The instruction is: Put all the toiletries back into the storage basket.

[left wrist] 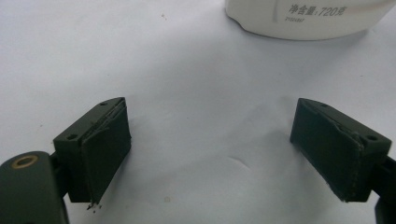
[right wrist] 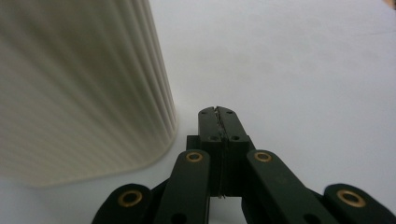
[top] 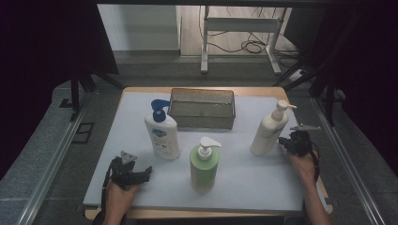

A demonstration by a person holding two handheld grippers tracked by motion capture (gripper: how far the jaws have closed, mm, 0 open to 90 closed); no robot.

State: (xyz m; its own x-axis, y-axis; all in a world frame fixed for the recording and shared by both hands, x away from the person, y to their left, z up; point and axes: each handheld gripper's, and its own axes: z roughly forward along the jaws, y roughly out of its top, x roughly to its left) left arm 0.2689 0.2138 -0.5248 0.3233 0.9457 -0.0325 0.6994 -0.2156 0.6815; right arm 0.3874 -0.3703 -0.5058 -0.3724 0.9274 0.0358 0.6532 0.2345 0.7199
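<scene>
Three pump bottles stand upright on the white table top (top: 244,178): a white one with a blue pump (top: 162,133), a green one (top: 204,166) in front, and a cream ribbed one (top: 269,132) to the right. My left gripper (top: 146,172) lies low at the front left, open, with bare table between its pads (left wrist: 108,151); the white bottle's base (left wrist: 308,18) stands just beyond it. My right gripper (top: 283,142) is shut with nothing in it, right beside the cream bottle (right wrist: 79,88), its closed tips (right wrist: 218,114) clear of the ribbed wall.
A dark wire-mesh basket (top: 202,108) sits at the back middle of the table. Metal rails run along both sides of the table. A desk frame and cables stand on the floor beyond.
</scene>
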